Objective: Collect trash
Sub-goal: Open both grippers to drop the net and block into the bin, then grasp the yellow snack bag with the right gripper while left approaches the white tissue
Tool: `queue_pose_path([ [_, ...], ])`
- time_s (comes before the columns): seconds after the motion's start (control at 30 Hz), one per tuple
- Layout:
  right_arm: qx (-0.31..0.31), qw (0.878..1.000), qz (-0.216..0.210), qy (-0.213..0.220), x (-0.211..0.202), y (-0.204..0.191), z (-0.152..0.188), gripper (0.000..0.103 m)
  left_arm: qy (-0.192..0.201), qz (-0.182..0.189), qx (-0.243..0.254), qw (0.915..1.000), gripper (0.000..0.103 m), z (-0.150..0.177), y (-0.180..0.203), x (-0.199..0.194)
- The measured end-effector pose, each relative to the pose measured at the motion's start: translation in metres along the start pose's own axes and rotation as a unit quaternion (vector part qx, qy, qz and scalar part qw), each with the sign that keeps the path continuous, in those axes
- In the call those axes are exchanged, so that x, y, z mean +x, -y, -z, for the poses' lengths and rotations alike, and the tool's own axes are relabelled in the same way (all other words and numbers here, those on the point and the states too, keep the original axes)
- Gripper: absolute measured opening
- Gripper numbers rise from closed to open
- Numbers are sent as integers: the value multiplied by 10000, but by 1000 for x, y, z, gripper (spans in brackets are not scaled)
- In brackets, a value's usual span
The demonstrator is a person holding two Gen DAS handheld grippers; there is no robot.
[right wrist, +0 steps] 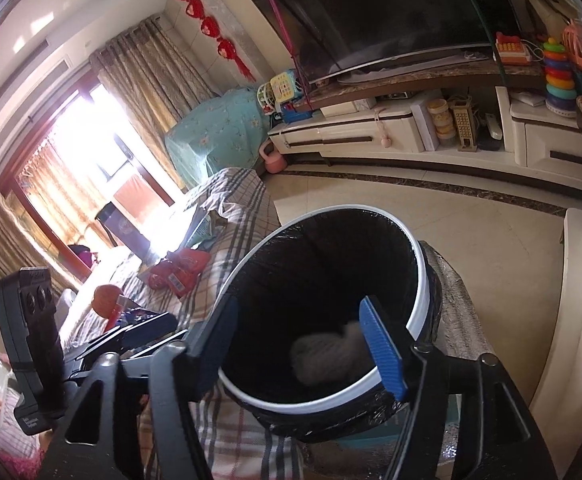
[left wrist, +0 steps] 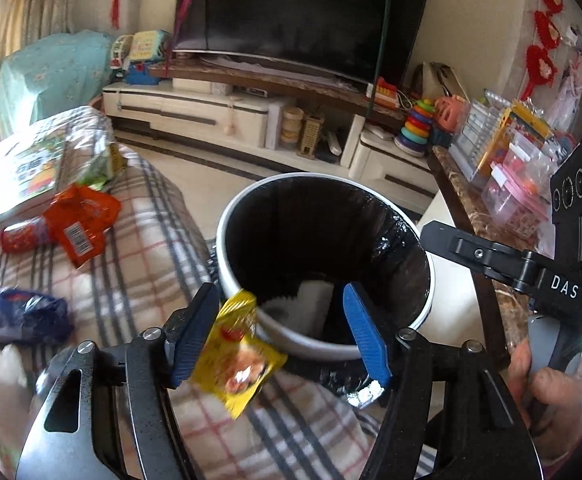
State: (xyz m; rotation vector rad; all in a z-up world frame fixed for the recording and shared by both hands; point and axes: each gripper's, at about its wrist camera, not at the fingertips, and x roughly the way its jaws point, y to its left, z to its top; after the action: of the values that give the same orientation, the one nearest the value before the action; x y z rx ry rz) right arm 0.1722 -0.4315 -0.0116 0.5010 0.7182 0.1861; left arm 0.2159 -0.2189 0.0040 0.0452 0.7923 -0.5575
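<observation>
In bin [left wrist: 323, 264] ahead of spread, empty right gripper [right wrist: 303, 344]: white wad; at rim, yellow sachet [left wrist: 239, 350] off spread left gripper [left wrist: 279, 332]; uncollected left: orange wrapper [left wrist: 79, 222], blue wrapper [left wrist: 23, 314].

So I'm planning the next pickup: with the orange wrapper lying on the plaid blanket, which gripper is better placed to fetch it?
Left. The left gripper is open beside the blanket, with the orange wrapper on its side. The right gripper, also open, hangs over the trash bin, farther away.
</observation>
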Motion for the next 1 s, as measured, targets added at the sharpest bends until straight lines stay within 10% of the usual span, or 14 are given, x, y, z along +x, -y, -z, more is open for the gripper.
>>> queue_pose_path([
  [0.17, 14, 9998, 10, 196, -10, -12, 14, 96, 210, -108, -22, 9997, 76, 22, -2, -25],
  [1.0, -423, 9987, 265, 142, -4, -87, 88, 98, 390, -553, -847, 9941, 77, 112, -74, -101],
])
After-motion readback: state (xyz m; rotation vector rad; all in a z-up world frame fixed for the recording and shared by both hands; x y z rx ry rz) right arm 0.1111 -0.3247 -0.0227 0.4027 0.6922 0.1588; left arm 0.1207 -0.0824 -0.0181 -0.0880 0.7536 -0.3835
